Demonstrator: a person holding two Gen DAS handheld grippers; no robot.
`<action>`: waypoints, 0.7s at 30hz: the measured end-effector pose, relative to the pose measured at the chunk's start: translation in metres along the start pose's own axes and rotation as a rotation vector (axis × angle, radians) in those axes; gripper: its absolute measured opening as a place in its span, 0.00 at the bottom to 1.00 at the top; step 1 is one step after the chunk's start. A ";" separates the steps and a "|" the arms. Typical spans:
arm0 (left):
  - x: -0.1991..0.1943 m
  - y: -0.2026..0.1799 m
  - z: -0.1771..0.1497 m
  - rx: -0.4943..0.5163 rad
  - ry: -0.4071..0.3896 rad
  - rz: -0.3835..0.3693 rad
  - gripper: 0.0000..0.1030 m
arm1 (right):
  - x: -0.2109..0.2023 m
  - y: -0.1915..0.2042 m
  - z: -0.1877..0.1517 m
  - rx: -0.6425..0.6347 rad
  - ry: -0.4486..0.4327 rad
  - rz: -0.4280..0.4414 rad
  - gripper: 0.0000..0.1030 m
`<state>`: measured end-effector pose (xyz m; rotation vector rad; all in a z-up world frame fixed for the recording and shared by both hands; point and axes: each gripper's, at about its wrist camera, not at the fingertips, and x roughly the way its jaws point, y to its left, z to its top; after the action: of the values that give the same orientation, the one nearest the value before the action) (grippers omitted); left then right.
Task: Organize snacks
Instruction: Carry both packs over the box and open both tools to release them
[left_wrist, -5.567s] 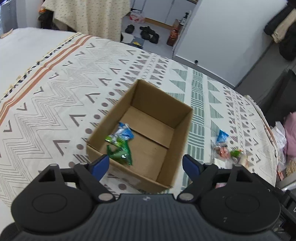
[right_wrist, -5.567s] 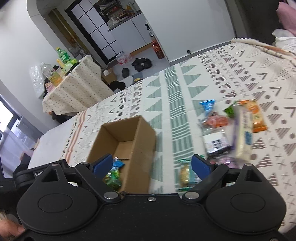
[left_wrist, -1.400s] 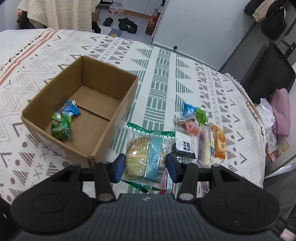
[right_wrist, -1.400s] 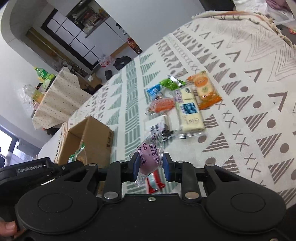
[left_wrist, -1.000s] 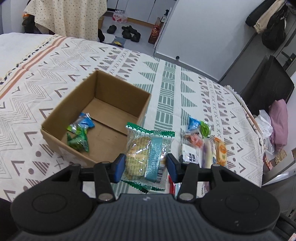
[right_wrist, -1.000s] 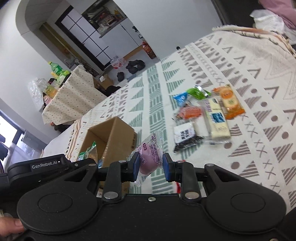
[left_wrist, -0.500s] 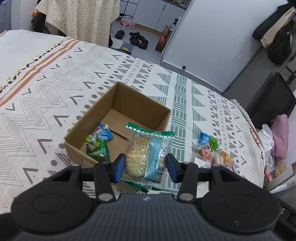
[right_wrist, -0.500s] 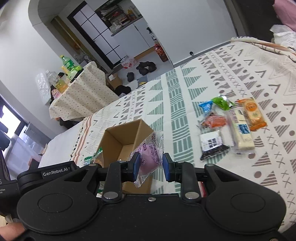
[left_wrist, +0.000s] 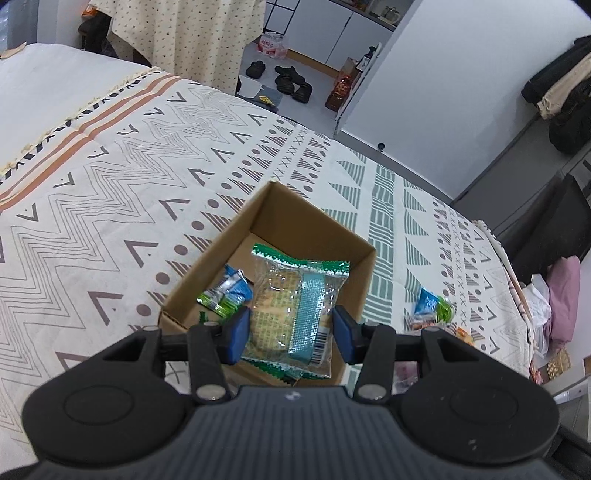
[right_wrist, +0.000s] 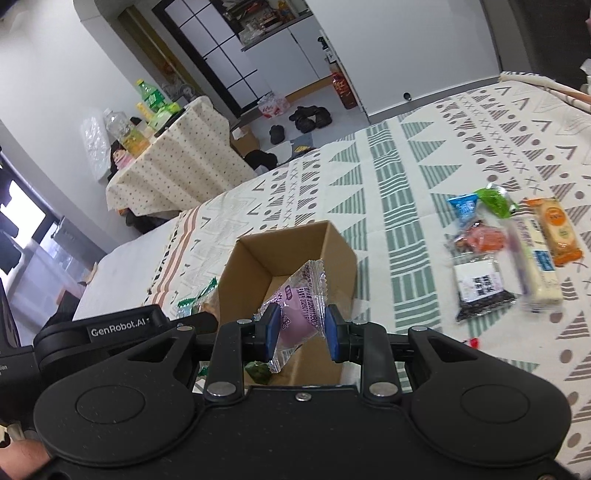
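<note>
The bed (left_wrist: 110, 177), spread with a patterned cover, carries everything here, and the biggest change on it is one of position: a second ago both tongs hung over the loose pile of snacks, with the cardboard box (left_wrist: 364, 273) off to the side, whereas now the box sits straight ahead of each camera. In the left wrist view the left tongs (left_wrist: 291, 332) have come over the box's open top, so the bread packet (left_wrist: 295, 295) clamped between the blue pads now hangs above the box floor rather than above the cover. The right tongs (right_wrist: 297, 328) have travelled the same way and now face the box's near corner, closed tight on a pink wrapped sweet (right_wrist: 299, 314); whether this one is already over the opening or just short of the wall cannot be told. Neither grip has altered during the carry. Inside the box lie two small packets (left_wrist: 225, 290), blue and green, where they were. The remaining snacks (right_wrist: 509, 251) are left behind on the cover, well apart from the box. For the task this suggests the carry is nearly over: the left packet looks ready for release, the right sweet probably needs a little more travel first, and further trips remain for the pile.
</note>
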<state>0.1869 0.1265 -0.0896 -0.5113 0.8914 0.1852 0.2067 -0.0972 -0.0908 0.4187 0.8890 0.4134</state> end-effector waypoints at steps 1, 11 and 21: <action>0.001 0.002 0.002 -0.004 0.000 0.000 0.46 | 0.003 0.003 0.000 -0.003 0.003 0.001 0.26; 0.013 0.024 0.023 -0.045 -0.004 0.030 0.53 | 0.024 0.027 0.004 -0.013 0.025 0.012 0.26; 0.010 0.031 0.009 -0.053 0.036 0.069 0.72 | 0.029 0.029 0.001 0.001 0.048 0.021 0.32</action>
<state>0.1886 0.1570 -0.1038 -0.5347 0.9420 0.2636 0.2192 -0.0584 -0.0944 0.4212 0.9321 0.4439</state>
